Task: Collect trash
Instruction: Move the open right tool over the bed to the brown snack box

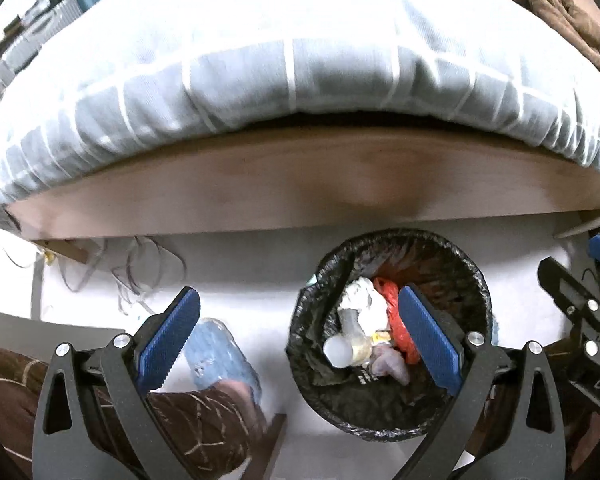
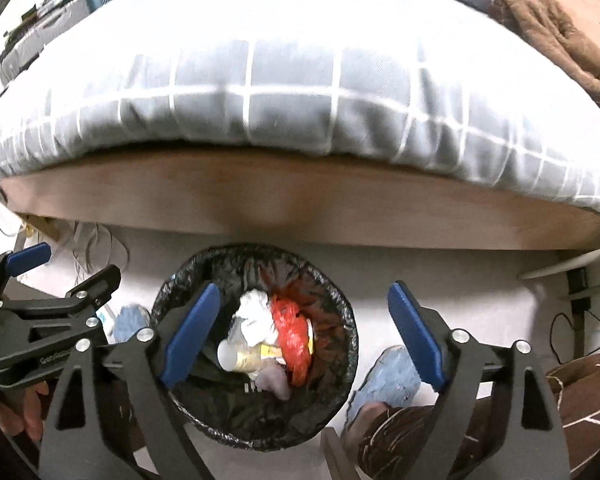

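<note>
A round trash bin with a black liner (image 1: 466, 276) (image 2: 336, 296) stands on the white floor by the bed. Inside lie crumpled white paper (image 2: 254, 316), a red plastic bag (image 2: 290, 332), a small bottle with a white cap (image 2: 236, 356) and a pale pink scrap. My right gripper (image 2: 304, 334) hangs open right above the bin, nothing between its blue pads. My left gripper (image 1: 304, 336) is open too, over the bin's left rim and the floor, empty. Each gripper shows at the edge of the other's view, the left gripper (image 2: 64, 270) and the right gripper (image 1: 584, 264).
A bed with a grey checked duvet (image 2: 292, 100) and wooden side board (image 2: 300, 196) runs just behind the bin. The person's feet in blue slippers (image 1: 220, 356) (image 2: 392, 376) flank the bin. Loose cables (image 1: 136, 272) lie at the left under the bed.
</note>
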A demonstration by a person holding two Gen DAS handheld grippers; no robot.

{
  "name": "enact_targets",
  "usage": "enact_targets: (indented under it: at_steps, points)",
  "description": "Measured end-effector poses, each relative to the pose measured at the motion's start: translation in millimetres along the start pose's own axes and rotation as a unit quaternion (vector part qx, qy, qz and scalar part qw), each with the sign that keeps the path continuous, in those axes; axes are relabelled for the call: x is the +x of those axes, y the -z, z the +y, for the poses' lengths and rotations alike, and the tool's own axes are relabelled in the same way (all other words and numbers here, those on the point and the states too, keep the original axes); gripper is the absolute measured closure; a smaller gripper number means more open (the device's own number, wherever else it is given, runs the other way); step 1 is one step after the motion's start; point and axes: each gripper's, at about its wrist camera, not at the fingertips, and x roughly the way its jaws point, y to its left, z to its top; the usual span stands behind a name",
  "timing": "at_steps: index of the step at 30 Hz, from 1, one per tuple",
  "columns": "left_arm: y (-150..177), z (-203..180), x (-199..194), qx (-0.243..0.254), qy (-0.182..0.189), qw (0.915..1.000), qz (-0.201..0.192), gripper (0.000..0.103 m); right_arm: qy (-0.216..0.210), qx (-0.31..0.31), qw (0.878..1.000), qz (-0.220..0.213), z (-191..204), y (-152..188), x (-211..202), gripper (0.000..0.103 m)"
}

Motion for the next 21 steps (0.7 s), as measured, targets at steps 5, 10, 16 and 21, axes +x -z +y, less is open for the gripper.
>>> enact_targets:
  at_steps: [5, 10, 16, 21]
  points:
    - [-10, 5, -21, -0.003, -0.009, 0.9995, -0.029, 0.006, 0.007, 0.000, 0.999, -0.035, 0, -8, -21, 0.012]
    - [-25, 14, -44, -0.012, -0.005, 0.9981, -0.061, 0.006, 0.012, -0.001, 0.997, -0.073, 0, -20, -46, 0.008]
    - [-48, 30, -67, -0.024, 0.003, 0.9949, -0.098, 0.006, 0.012, 0.003, 0.990, -0.138, -1, -41, -84, 0.008]
    - [-64, 42, -82, -0.042, 0.022, 0.9909, -0.126, 0.006, 0.029, -0.001, 0.982, -0.189, -3, -61, -100, 0.008]
